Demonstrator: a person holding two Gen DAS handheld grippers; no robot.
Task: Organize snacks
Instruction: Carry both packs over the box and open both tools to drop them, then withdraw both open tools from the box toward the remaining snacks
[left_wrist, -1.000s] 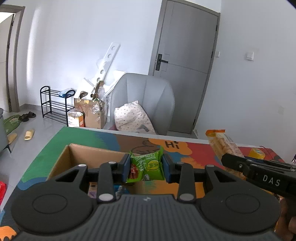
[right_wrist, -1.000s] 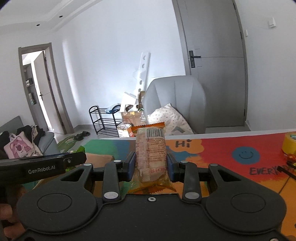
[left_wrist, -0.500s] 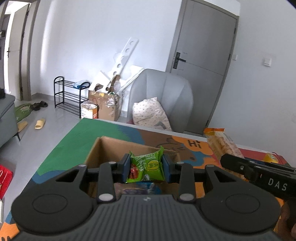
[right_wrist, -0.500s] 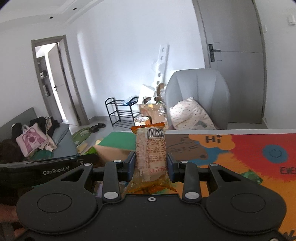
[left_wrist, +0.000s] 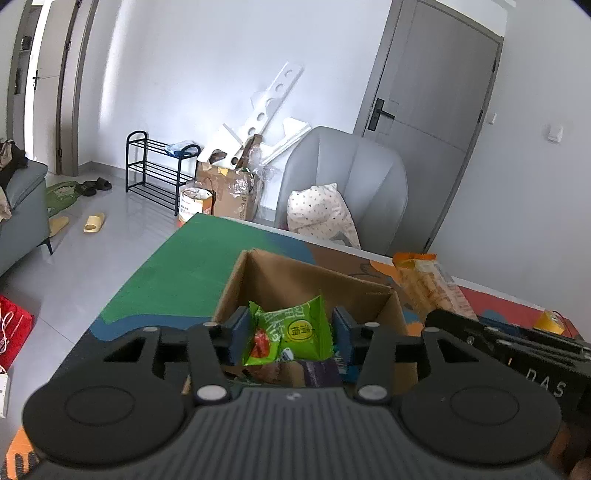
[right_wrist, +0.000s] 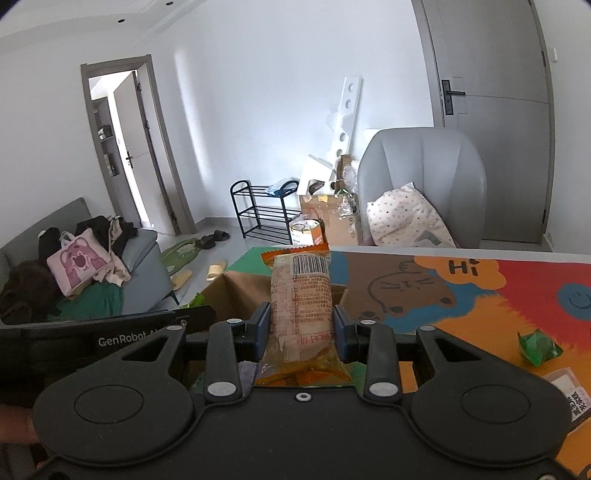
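Note:
An open cardboard box stands on the colourful table mat. My left gripper hangs over the box, its jaws opening. A green snack packet sits tilted between the blue pads, with small gaps on both sides. Other snacks lie in the box below it. My right gripper is shut on a long orange-ended bread packet, held upright just right of the box. That packet also shows in the left wrist view.
A small green packet and a white labelled packet lie on the mat at the right. A yellow tape roll sits further right. Behind the table stand a grey chair with a pillow, cartons and a shoe rack.
Both grippers have moved left, over and beside the box. The left jaws have widened and the green packet has tilted between them. The right grip on the bread packet is unchanged.

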